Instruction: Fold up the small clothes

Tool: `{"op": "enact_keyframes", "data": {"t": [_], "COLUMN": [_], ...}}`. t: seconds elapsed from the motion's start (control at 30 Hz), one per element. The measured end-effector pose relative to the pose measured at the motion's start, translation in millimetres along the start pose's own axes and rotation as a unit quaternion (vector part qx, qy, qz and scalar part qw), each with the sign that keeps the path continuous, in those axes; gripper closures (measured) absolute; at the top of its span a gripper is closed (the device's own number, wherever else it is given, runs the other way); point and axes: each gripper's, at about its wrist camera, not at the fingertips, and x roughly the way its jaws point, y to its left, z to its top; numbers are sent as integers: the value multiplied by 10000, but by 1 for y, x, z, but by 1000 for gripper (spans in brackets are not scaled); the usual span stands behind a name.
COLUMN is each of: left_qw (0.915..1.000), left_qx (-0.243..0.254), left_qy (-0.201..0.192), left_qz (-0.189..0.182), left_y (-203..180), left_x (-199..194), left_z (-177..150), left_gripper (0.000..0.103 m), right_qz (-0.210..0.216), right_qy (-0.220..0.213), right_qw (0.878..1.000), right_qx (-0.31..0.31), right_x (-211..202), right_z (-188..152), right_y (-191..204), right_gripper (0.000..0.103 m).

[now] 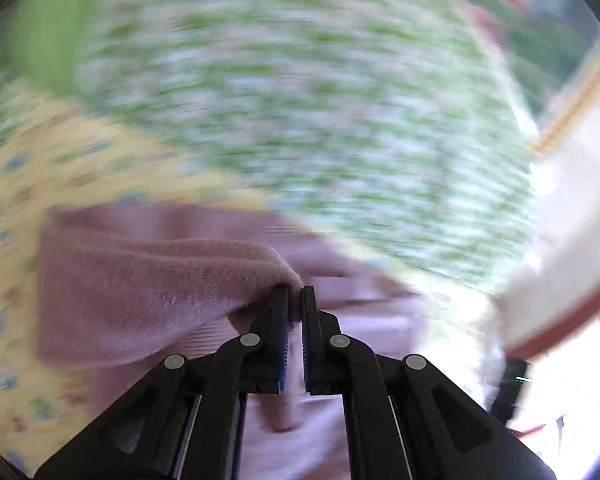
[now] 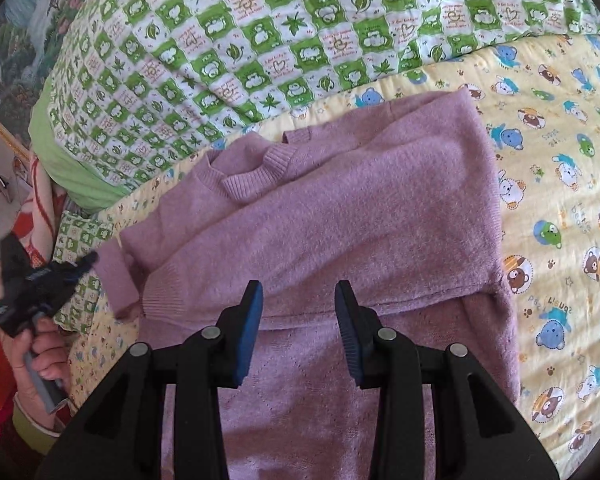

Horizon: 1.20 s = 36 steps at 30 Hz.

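Bed spread with yellow sheet [image 2: 560, 184], bear print; green checked quilt [image 2: 260, 40] bunched along far side, touching sheet.

Pink sweater [image 2: 340, 208] flat on sheet, centre of right view. One side already folded in across body, edge running straight along its right. Sleeve [image 2: 116, 276] on opposite side trailing out toward quilt, cuff loose. Collar [image 2: 256, 168] toward quilt, hem toward camera.

Left view heavily blurred; only sweater cloth near the jaws sharp.

Left gripper [image 1: 295, 300] clamped on a fold of pink knit, cloth draped off to its left, lifted clear of sheet. Same gripper small at left edge of right view, held in a hand [image 2: 40, 356]; from there no cloth visible in it, so which part is pinched cannot be told.

Right gripper [image 2: 298, 300] parted, nothing between pads, poised over sweater lower half.

Judged: roughly midway. One side fold done; other sleeve fold, then bottom-to-top fold, left.
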Motion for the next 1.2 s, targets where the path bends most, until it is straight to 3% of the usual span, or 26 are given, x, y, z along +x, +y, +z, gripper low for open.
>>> {"op": "enact_keyframes", "data": {"t": [0.07, 0.1, 0.17, 0.27, 0.4, 0.5, 0.6, 0.67, 0.73, 0.77, 0.9, 0.93, 1.0, 1.1, 1.2], "left_qw": [9978, 9965, 9944, 9898, 9858, 9780, 9642, 9554, 9468, 9443, 9378, 9368, 9362, 9321, 9346], "left_qx": [230, 307, 634, 798, 945, 1014, 957, 888, 892, 894, 901, 827, 706, 444, 139], "left_qy": [355, 479, 760, 1175, 1276, 1278, 1281, 1428, 1486, 1496, 1261, 1209, 1030, 813, 667], "left_qz": [-507, -608, -357, -49, 554, 1300, 2115, 2427, 2712, 2791, 3107, 3176, 3287, 3502, 3490], "left_y": [-42, -55, -77, -73, -30, 19, 76, 111, 133, 140, 149, 151, 153, 158, 169], "left_x": [28, 40, 73, 96, 77, 49, 21, 17, 20, 24, 39, 44, 47, 49, 40], "left_z": [2, -1, -13, -38, -75, -99, -119, -127, -130, -129, -117, -112, -102, -89, -82], "left_gripper": [89, 74, 54, 57, 57, 55, 55, 55, 55, 55, 54, 54, 53, 53, 53], "right_qz": [-36, -60, -125, -222, -316, -378, -375, -395, -494, -613, -649, -629, -424, 346, 227], "right_qy": [-44, -46, -21, 22, 105, 169, 209, 244, 244, 203, 427, 490, 505, -233, -827], "right_qw": [10000, 9999, 9998, 9993, 9987, 9981, 9981, 9982, 9980, 9975, 9966, 9966, 9978, 9991, 9961], "right_qx": [38, 79, 177, 290, 381, 452, 439, 373, 305, 283, 276, 213, 40, -43, -218], "right_x": [-2, -3, -3, -3, -1, 5, 15, 26, 38, 46, 81, 85, 79, 18, -35], "right_z": [2, 3, 4, 3, -1, -2, 2, 9, 18, 22, 37, 40, 48, 63, 69], "right_y": [0, -2, -5, -14, -30, -42, -48, -49, -50, -50, -48, -43, -26, 0, 4], "right_gripper": [64, 64, 64, 64, 64, 64, 64, 63, 48, 45, 44, 59, 98, 98, 98]}}
